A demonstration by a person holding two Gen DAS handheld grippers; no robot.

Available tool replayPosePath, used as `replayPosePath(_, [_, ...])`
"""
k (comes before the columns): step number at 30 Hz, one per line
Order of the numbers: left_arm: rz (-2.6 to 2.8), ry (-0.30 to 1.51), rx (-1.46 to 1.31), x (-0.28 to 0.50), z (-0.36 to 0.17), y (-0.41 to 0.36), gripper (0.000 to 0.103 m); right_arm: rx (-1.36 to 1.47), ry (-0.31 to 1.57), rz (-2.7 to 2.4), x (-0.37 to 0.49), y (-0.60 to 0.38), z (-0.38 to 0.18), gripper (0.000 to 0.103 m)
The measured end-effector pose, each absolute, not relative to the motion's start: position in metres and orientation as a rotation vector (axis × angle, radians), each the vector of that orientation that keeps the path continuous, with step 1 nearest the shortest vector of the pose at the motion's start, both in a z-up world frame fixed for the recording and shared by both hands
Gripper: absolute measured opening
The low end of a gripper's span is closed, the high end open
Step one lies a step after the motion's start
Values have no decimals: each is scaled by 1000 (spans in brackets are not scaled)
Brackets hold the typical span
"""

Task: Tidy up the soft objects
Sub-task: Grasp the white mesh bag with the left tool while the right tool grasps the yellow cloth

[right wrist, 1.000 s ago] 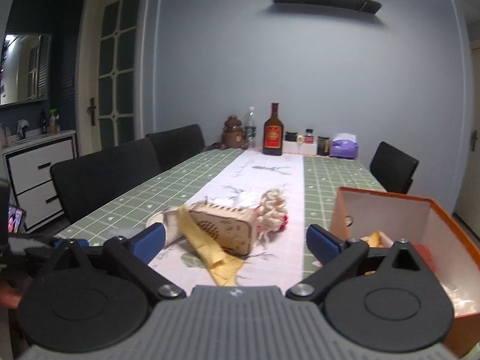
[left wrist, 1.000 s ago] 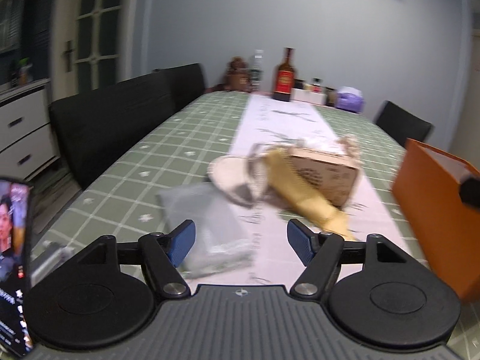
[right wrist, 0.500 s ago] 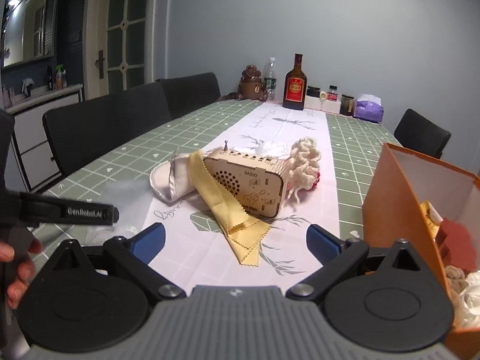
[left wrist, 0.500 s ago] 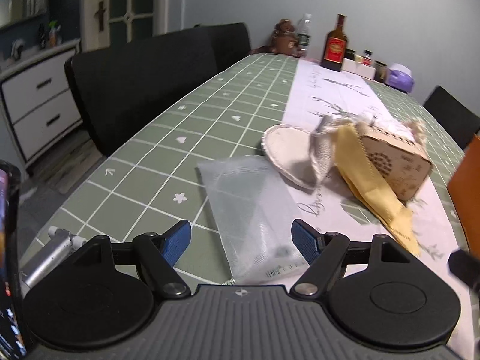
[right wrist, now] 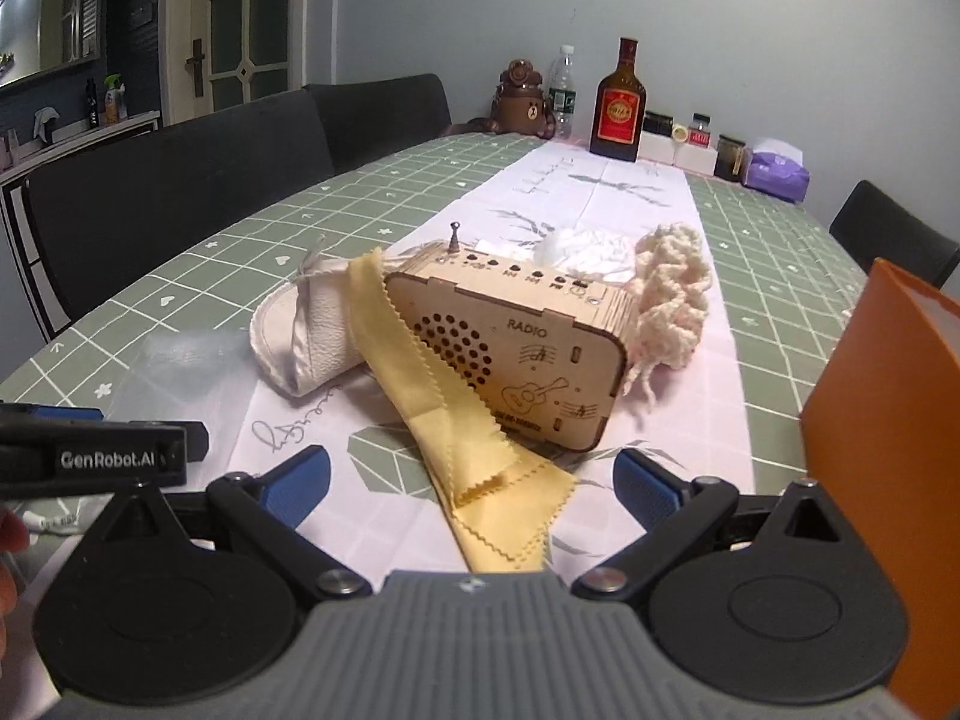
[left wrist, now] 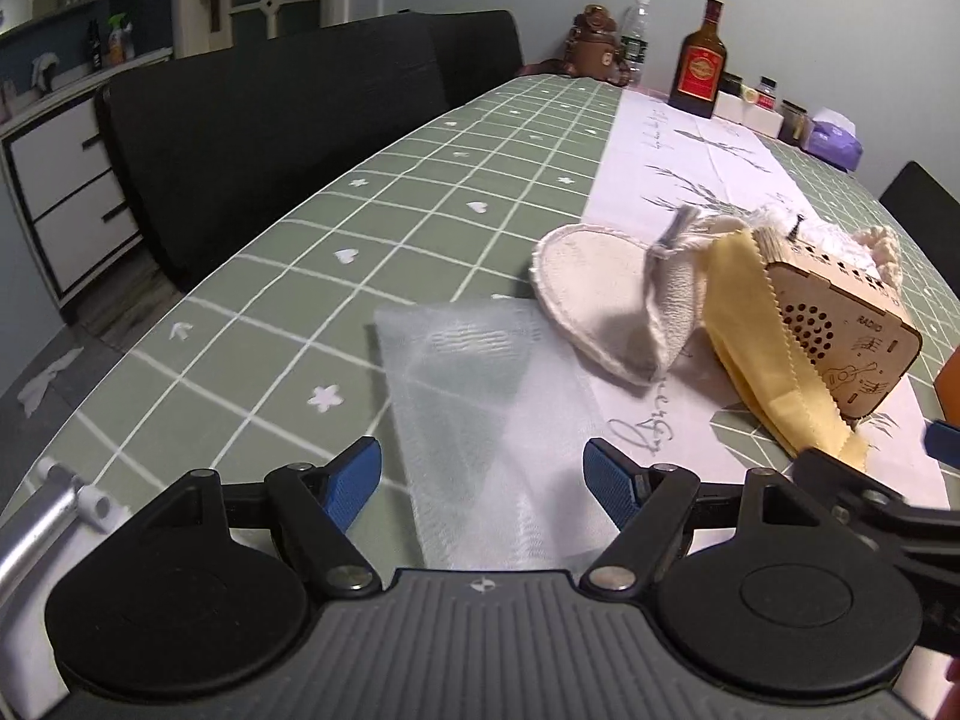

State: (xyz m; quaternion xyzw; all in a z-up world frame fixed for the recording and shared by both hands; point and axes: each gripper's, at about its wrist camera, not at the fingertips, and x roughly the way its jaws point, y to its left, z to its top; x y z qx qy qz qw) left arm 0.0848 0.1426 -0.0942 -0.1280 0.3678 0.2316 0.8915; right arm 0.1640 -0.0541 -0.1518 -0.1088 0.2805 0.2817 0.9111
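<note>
In the left wrist view the left gripper fills the bottom of the frame with its blue-padded fingers spread wide and nothing between them; a sheer white mesh pouch lies flat on the green checked tablecloth in the lower centre, its near end reaching into the gap between the pads without touching either one. Just beyond the pouch, right of centre, a cream slipper rests on its side at the edge of the white table runner, and a yellow cloth with a zigzag edge drapes down from behind the slipper across the front of a wooden radio. In the right wrist view the right gripper likewise stands wide apart and holds nothing (the near end of the yellow cloth lies on the runner in the gap between its pads, in the lower centre of the frame). The radio sits in the middle of that frame, with a cream yarn bundle against its right end and something white and crumpled behind it. An orange box rises along the right edge. At the far end of the table, in the upper part of the frame, stand a brown bottle with a red label, a clear water bottle, a brown bear figure and a purple tissue pack. Black chairs line the left side.
</note>
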Motion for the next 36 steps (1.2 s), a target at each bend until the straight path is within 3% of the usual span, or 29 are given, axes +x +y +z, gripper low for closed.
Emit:
replayPosePath(9, [485, 756, -209, 97, -98, 135, 91, -177, 668, 555, 197, -42, -170, 98])
replayPosePath(14, [457, 745, -176, 97, -98, 129, 77, -184, 664, 558, 198, -41, -176, 90])
replayPosePath(24, [399, 725, -145, 97, -97, 122, 37, -223, 617, 631, 181, -29, -171, 41])
replayPosePath(25, [396, 725, -143, 97, -97, 121, 33, -229, 614, 640, 179, -27, -170, 28])
replayPosePath(27, [388, 726, -137, 96, -97, 120, 16, -256, 602, 634, 176, -24, -169, 18])
replayPosePath(28, [381, 727, -138, 95, -97, 119, 7, -273, 594, 630, 174, -24, -169, 4])
replayPosePath(36, [363, 701, -192, 77, -92, 120, 2, -219, 566, 657, 157, -40, -150, 4])
